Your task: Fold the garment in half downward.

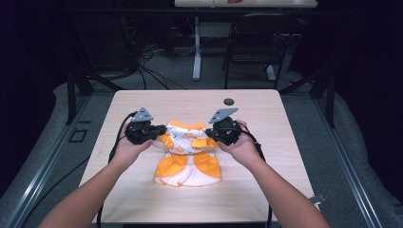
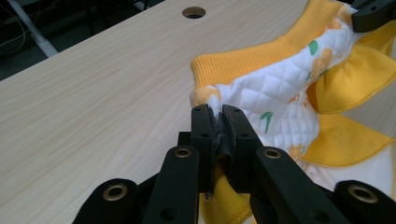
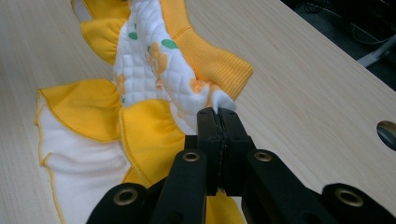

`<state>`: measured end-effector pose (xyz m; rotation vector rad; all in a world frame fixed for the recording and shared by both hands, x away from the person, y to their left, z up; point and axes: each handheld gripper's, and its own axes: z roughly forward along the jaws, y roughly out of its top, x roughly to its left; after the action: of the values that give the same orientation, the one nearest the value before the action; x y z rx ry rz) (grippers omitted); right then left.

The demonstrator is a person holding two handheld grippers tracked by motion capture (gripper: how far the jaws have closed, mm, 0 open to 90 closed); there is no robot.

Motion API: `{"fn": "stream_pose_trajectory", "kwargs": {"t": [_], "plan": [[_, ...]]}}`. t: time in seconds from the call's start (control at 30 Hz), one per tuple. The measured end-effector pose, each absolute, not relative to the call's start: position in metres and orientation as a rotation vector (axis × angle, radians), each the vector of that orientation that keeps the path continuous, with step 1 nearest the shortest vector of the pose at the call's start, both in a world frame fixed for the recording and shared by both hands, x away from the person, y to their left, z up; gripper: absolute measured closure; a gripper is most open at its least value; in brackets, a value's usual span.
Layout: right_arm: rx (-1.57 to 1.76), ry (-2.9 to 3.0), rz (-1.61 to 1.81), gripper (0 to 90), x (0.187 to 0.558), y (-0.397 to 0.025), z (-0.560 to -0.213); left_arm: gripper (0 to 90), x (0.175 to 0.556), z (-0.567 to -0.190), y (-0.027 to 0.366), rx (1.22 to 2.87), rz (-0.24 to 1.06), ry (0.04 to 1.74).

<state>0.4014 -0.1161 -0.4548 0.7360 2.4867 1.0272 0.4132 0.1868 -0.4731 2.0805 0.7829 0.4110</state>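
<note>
A small yellow and white quilted garment with orange ruffles lies in the middle of the wooden table. My left gripper is shut on its left shoulder, pinching white quilted cloth between the jaws. On the other side, my right gripper is shut on the garment's right shoulder, with a tuft of fabric showing at the jaw tips. The top of the garment is held slightly up between both grippers; its skirt rests flat on the table.
A round cable hole sits in the table near the far edge. Behind the table stand a black chair and a white table leg. Bare tabletop lies to the left, right and front of the garment.
</note>
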Motion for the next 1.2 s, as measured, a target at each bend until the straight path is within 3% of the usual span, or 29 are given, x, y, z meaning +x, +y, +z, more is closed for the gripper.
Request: {"fn": "stream_pose_trajectory", "kwargs": {"t": [1.2], "plan": [[0.702, 2.583, 0.971, 88.6, 0.369, -0.118, -0.497, 83.3, 0.379, -0.511, 0.185, 2.151, 0.346, 0.727]]}}
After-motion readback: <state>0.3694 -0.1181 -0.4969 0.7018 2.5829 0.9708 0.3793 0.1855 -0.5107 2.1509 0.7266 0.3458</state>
